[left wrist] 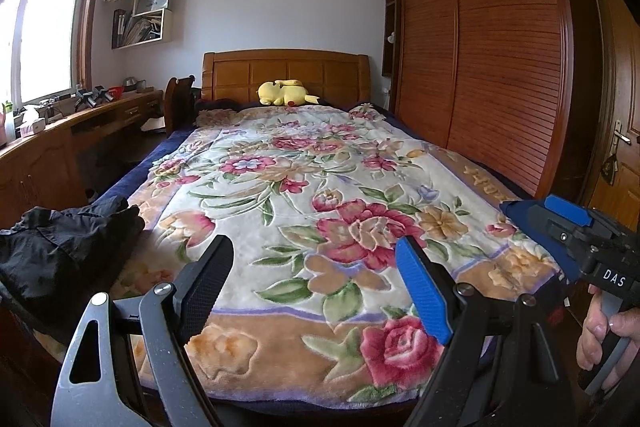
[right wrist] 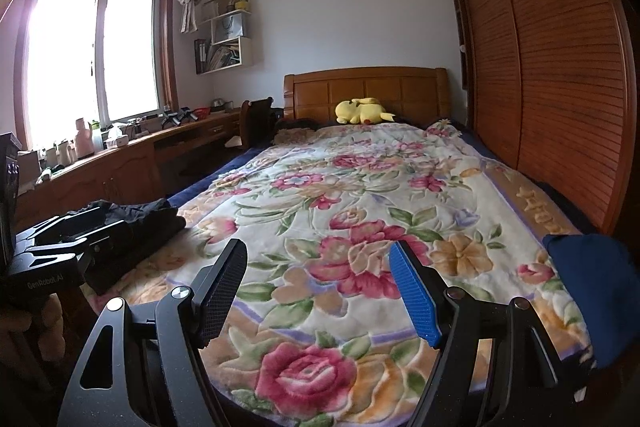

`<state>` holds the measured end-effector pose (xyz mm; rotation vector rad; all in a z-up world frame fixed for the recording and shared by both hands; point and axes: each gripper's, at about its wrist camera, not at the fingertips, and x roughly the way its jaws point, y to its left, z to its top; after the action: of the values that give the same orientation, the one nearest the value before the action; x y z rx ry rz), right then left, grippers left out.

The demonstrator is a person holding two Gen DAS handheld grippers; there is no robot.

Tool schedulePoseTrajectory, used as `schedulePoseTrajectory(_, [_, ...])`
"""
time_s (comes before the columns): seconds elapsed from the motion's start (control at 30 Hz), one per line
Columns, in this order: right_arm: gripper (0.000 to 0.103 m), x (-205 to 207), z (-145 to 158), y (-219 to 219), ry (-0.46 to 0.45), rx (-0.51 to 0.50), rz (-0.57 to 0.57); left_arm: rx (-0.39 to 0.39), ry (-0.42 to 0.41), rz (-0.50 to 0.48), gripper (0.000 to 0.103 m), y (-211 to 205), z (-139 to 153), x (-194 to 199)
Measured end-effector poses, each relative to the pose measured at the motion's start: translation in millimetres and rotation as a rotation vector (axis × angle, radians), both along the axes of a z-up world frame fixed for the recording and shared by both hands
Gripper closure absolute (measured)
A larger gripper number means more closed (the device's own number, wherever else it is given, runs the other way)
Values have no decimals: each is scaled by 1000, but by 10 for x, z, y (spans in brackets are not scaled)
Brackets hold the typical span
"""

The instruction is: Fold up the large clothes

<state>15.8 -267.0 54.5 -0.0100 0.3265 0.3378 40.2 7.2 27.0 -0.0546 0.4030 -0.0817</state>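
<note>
A crumpled black garment (left wrist: 60,247) lies in a heap on the near left corner of the bed; it also shows in the right wrist view (right wrist: 132,223). A dark blue cloth (right wrist: 596,283) lies at the near right edge of the bed. My left gripper (left wrist: 316,247) is open and empty, held above the foot of the bed, to the right of the black garment. My right gripper (right wrist: 318,251) is open and empty above the foot of the bed; it appears at the right edge of the left wrist view (left wrist: 568,223).
The bed carries a floral blanket (left wrist: 304,187) with a yellow plush toy (left wrist: 284,93) by the wooden headboard. A wooden desk (left wrist: 80,123) with small items runs along the left under the window. A louvred wardrobe (left wrist: 492,59) stands close along the right.
</note>
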Motion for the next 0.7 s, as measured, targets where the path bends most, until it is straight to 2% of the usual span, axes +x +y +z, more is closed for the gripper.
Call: schedulePoseTrajectory(0.7, [28, 33, -52, -13, -4, -6, 13, 2, -4, 4, 19, -11, -8, -16])
